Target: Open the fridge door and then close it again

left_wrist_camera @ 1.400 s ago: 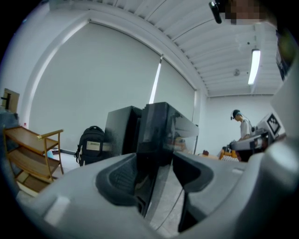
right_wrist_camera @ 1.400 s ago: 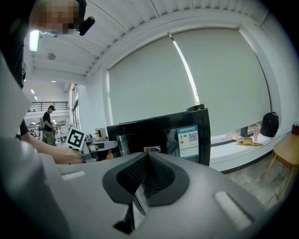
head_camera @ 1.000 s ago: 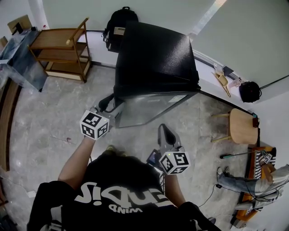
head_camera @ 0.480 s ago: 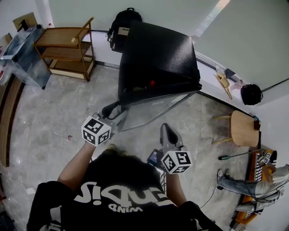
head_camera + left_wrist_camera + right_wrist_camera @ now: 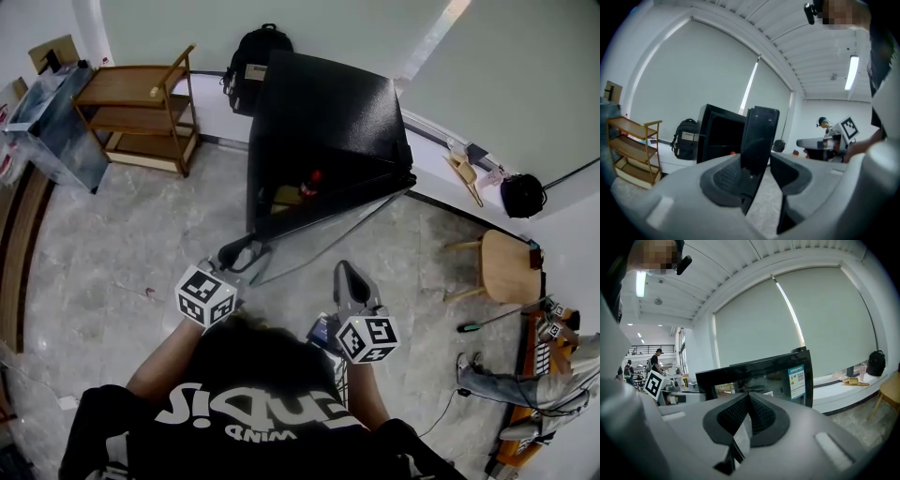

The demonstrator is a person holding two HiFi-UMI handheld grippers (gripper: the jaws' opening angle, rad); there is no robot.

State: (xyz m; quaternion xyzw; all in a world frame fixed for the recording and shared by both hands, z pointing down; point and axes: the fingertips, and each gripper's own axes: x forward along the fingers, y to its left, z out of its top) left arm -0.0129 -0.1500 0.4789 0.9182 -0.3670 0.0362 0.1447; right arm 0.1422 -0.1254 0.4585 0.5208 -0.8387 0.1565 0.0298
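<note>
Since the earlier frame the fridge door point(image 5: 323, 234) has swung wider from the black fridge point(image 5: 328, 112), and the left gripper point(image 5: 249, 255) has drawn back toward the person with it; the right gripper point(image 5: 345, 272) has kept its place. Door: well ajar, hinged at the head view's right, free edge at lower left, exposing a red item point(image 5: 316, 175) inside. Left gripper: the door's free edge stands between the jaws, which are closing; the edge lies against one pad, and a strip of floor shows beside the other. Right gripper: jaws closed together with nothing between them, pointing at the door's face. Surroundings: wooden shelf point(image 5: 141, 103) at left and backpack point(image 5: 258, 52) by the wall behind the fridge; stool point(image 5: 506, 267) at right
</note>
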